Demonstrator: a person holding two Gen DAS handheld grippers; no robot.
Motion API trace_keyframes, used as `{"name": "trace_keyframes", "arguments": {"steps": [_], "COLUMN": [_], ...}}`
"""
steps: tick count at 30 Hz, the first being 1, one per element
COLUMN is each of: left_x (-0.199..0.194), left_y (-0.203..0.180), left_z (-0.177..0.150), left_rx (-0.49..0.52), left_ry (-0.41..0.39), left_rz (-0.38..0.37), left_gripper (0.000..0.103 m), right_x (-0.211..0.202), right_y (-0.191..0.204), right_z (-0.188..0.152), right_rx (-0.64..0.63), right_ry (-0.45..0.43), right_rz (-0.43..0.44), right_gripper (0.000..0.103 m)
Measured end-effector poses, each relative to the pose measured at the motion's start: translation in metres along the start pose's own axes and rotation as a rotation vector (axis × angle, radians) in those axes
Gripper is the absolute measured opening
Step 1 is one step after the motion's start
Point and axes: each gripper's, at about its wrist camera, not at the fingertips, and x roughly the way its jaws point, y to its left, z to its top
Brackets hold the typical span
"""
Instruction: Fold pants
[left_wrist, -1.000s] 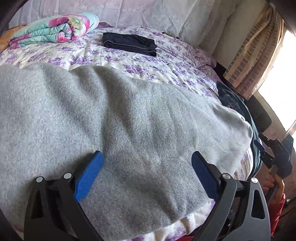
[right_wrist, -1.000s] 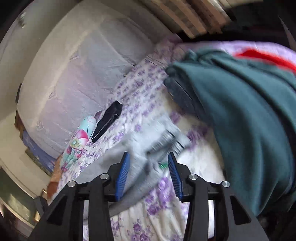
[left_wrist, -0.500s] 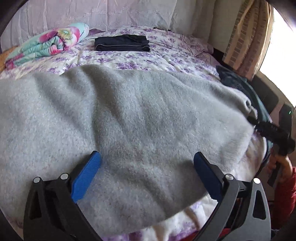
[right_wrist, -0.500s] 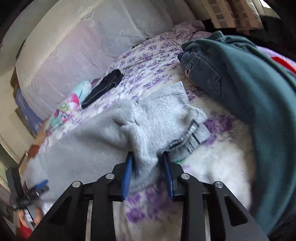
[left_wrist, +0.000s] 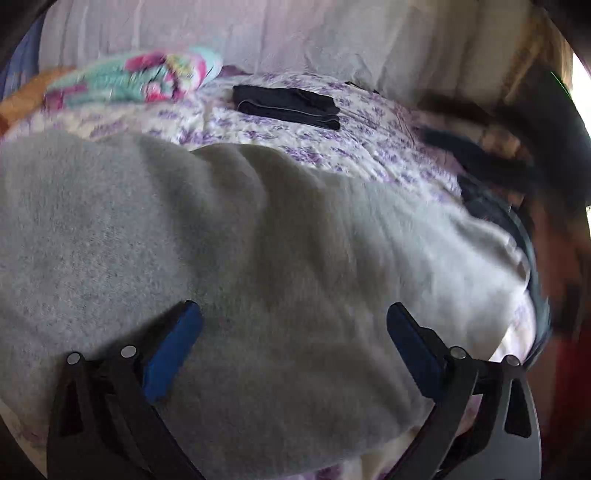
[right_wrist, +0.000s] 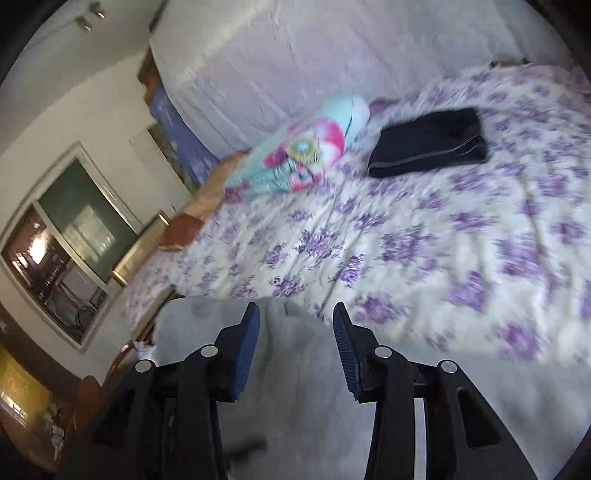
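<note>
Grey fleece pants (left_wrist: 258, 266) lie spread across my near side of the purple-flowered bed (right_wrist: 443, 240). My left claw (left_wrist: 295, 332) hangs wide above them; my right claw (right_wrist: 295, 343), just loosening, straddles a fold without pinching it. Folded black garment (right_wrist: 424, 147) lies far.

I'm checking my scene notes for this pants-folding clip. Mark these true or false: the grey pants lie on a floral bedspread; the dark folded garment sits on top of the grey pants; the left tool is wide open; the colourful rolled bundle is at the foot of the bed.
1. True: the grey pants lie on the floral bedspread.
2. False: the dark folded garment lies apart, on the bedspread.
3. True: the left tool is wide open.
4. False: the colourful bundle lies by the headboard.
</note>
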Motion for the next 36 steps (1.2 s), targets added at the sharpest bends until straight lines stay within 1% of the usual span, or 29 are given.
{"name": "trace_keyframes", "arguments": {"steps": [1, 2, 3, 4, 6, 7, 9, 10, 12, 14, 16, 18, 20, 23, 24, 25, 26, 28, 29, 30, 31, 32, 33, 34, 35, 36], "left_x": [0.0, -0.001, -0.003, -0.004, -0.008, -0.009, -0.009, -0.009, -0.009, -0.01, -0.01, -0.01, -0.009, -0.01, -0.011, -0.011, -0.01, -0.01, -0.01, -0.01, -0.01, -0.01, -0.009, -0.008, -0.008, -0.008], "left_y": [-0.004, -0.004, -0.004, 0.0, 0.006, 0.008, 0.007, 0.007, 0.006, 0.006, 0.005, 0.005, 0.004, 0.002, 0.002, 0.001, 0.001, 0.0, 0.0, 0.001, 0.001, 0.001, 0.002, 0.003, 0.004, 0.004], "left_z": [-0.005, -0.009, -0.01, -0.009, -0.006, -0.006, -0.008, -0.009, -0.01, -0.009, -0.009, -0.008, -0.007, -0.008, -0.009, -0.009, -0.009, -0.009, -0.009, -0.009, -0.008, -0.008, -0.007, -0.005, -0.004, -0.004], "left_rx": [0.025, 0.04, 0.041, 0.03, 0.006, 0.004, 0.02, 0.027, 0.03, 0.019, 0.019, 0.023, 0.028, 0.031, 0.032, 0.032, 0.033, 0.032, 0.03, 0.028, 0.025, 0.021, 0.017, 0.015, 0.011, 0.008], "left_ry": [-0.004, -0.012, -0.015, -0.016, -0.016, -0.016, -0.02, -0.023, -0.03, -0.032, -0.029, -0.028, -0.026, -0.03, -0.032, -0.034, -0.035, -0.035, -0.034, -0.032, -0.029, -0.026, -0.024, -0.023, -0.022, -0.021], "left_rz": [0.014, 0.013, 0.004, -0.017, -0.053, -0.063, -0.056, -0.049, -0.04, -0.037, -0.038, -0.038, -0.034, -0.033, -0.032, -0.03, -0.026, -0.022, -0.022, -0.023, -0.024, -0.027, -0.03, -0.033, -0.037, -0.041], "left_gripper": [0.098, 0.098, 0.098, 0.098, 0.098, 0.098, 0.098, 0.098, 0.098, 0.098, 0.098, 0.098, 0.098, 0.098, 0.098, 0.098, 0.098, 0.098, 0.098, 0.098, 0.098, 0.098, 0.098, 0.098, 0.098, 0.098], "right_x": [0.019, 0.04, 0.058, 0.068, 0.084, 0.084, 0.075, 0.071, 0.064, 0.071, 0.082, 0.088, 0.094, 0.094, 0.094, 0.094, 0.095, 0.104, 0.111, 0.118, 0.121, 0.121, 0.118, 0.117, 0.117, 0.123], "right_y": [0.001, 0.001, 0.001, 0.004, 0.019, 0.028, 0.05, 0.059, 0.067, 0.065, 0.057, 0.047, 0.032, 0.004, -0.005, -0.01, -0.012, -0.005, 0.001, 0.009, 0.014, 0.02, 0.025, 0.029, 0.035, 0.037], "right_z": [0.007, 0.015, 0.017, 0.011, -0.012, -0.026, -0.05, -0.055, -0.064, -0.061, -0.051, -0.042, -0.035, -0.034, -0.035, -0.035, -0.034, -0.033, -0.034, -0.036, -0.036, -0.034, -0.03, -0.024, -0.017, -0.012], "right_rx": [-0.002, -0.015, -0.027, -0.035, -0.087, -0.135, -0.245, -0.274, -0.308, -0.296, -0.241, -0.149, -0.004, 0.231, 0.3, 0.351, 0.373, 0.362, 0.342, 0.311, 0.285, 0.244, 0.197, 0.146, 0.064, 0.006], "right_ry": [0.019, 0.041, 0.072, 0.11, 0.214, 0.231, 0.232, 0.232, 0.24, 0.258, 0.263, 0.255, 0.255, 0.257, 0.25, 0.244, 0.243, 0.269, 0.295, 0.311, 0.31, 0.286, 0.246, 0.22, 0.19, 0.195], "right_rz": [-0.039, -0.097, -0.136, -0.139, -0.082, -0.085, -0.113, -0.119, -0.13, -0.138, -0.108, -0.032, 0.084, 0.24, 0.29, 0.32, 0.331, 0.34, 0.334, 0.302, 0.274, 0.218, 0.161, 0.123, 0.05, 0.001], "right_gripper": [0.039, 0.038, 0.036, 0.035, 0.035, 0.035, 0.035, 0.035, 0.035, 0.035, 0.035, 0.035, 0.035, 0.037, 0.039, 0.04, 0.04, 0.04, 0.04, 0.04, 0.036, 0.028, 0.017, 0.014, 0.014, 0.014]}}
